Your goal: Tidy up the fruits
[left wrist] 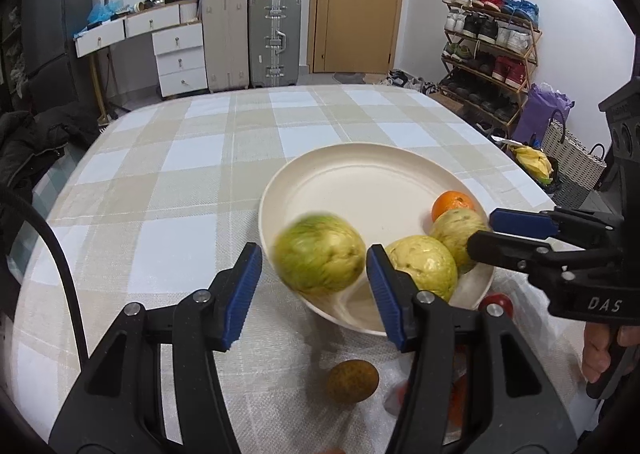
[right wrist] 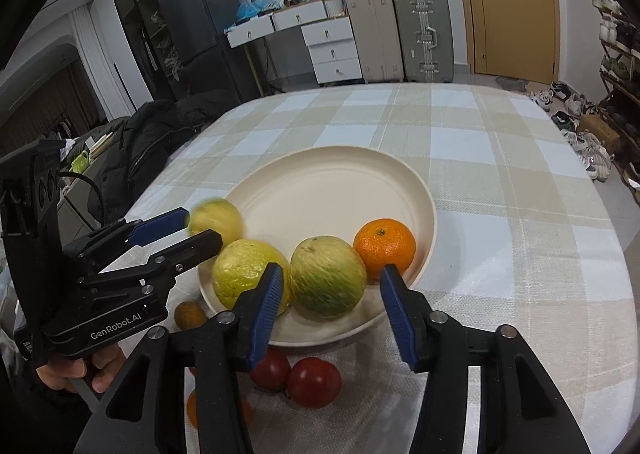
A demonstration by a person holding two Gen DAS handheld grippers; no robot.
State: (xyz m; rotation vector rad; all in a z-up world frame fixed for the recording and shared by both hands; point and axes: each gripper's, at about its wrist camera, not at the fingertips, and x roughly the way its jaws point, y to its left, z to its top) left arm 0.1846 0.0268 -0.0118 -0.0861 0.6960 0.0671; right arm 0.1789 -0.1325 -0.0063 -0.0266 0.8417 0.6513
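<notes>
Nearest the cameras, off the plate: two red tomatoes (right wrist: 296, 374) side by side on the checked tablecloth (right wrist: 500, 213), part of an orange fruit (right wrist: 194, 408) just left of them, and a small brownish-green fruit (left wrist: 353, 380) close to the plate's near edge.

Left gripper (left wrist: 314, 288): jaws apart, blue pads clear of the motion-blurred green guava (left wrist: 319, 252) that sits between them at the plate's left rim. Nothing gripped.

Right gripper (right wrist: 328, 304): jaws apart as well. A second greenish guava (right wrist: 328, 281) lies between the pads on the near part of the plate, with a gap showing on each side.

Cream plate (right wrist: 336, 181): a yellower guava (right wrist: 244, 274) rests beside the right gripper's one, their sides touching or nearly so. A mandarin (right wrist: 385, 248) sits behind, toward the plate's right rim. The far half of the plate is bare.

Beyond the table: white drawers (left wrist: 180, 53), upright suitcases (left wrist: 274, 39), a tan door (left wrist: 356, 1), a shoe rack (left wrist: 490, 49).
</notes>
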